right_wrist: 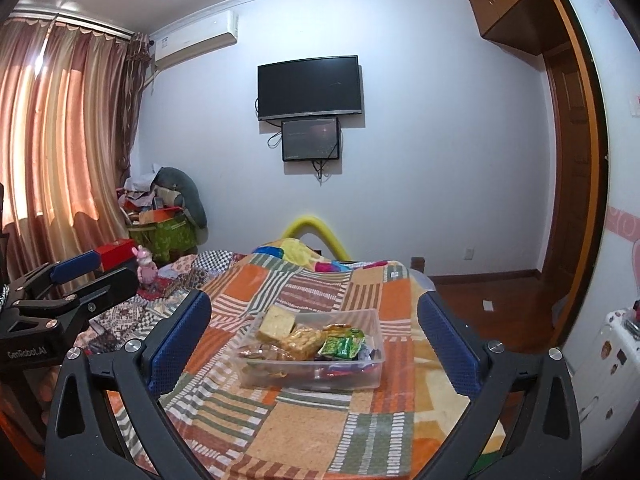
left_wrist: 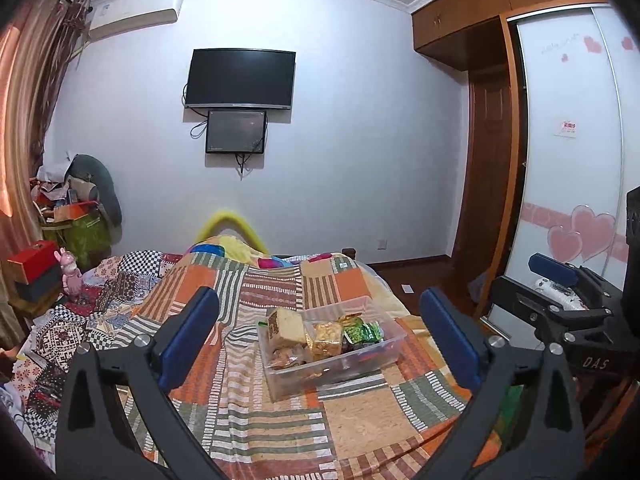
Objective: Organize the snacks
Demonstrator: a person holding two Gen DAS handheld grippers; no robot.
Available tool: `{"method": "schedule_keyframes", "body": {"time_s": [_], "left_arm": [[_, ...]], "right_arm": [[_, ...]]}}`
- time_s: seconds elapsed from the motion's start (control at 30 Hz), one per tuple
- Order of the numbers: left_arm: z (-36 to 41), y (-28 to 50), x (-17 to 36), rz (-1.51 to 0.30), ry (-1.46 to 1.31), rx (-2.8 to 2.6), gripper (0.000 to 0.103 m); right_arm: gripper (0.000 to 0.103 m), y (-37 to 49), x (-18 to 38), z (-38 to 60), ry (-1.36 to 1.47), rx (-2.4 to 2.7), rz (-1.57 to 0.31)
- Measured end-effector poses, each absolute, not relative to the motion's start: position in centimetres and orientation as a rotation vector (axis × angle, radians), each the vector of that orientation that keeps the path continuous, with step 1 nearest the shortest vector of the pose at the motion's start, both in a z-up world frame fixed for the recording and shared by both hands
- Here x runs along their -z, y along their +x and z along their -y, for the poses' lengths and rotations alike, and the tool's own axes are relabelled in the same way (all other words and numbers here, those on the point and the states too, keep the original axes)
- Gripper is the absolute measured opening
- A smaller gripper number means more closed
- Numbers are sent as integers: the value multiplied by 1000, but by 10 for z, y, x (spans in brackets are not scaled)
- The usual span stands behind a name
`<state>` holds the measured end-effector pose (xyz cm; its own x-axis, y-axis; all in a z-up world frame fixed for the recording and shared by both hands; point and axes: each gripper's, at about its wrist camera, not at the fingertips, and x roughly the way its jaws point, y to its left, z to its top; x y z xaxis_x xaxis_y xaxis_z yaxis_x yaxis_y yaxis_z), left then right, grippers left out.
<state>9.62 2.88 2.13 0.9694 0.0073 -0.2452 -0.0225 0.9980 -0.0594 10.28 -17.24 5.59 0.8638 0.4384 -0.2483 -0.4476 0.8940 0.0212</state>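
Note:
A clear plastic box sits on the patchwork blanket of the bed. It holds several snack packets: a tan cake slice, a golden packet and green packets. My left gripper is open and empty, held above the bed in front of the box. My right gripper is open and empty, also short of the box. Each gripper shows in the other's view, the right one and the left one.
The bed fills the foreground. A pink toy and red box stand at the left. A wardrobe and wooden floor are on the right. Curtains hang left.

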Motion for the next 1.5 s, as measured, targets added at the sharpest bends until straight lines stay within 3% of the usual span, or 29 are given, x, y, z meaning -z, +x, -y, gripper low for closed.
{"method": "schedule_keyframes", "body": {"time_s": [1.5], "left_arm": [[-18,98,-19,-269,-65,-2,103]], "right_arm": [[103,98,-58,173,-31,-453,-236]]}}
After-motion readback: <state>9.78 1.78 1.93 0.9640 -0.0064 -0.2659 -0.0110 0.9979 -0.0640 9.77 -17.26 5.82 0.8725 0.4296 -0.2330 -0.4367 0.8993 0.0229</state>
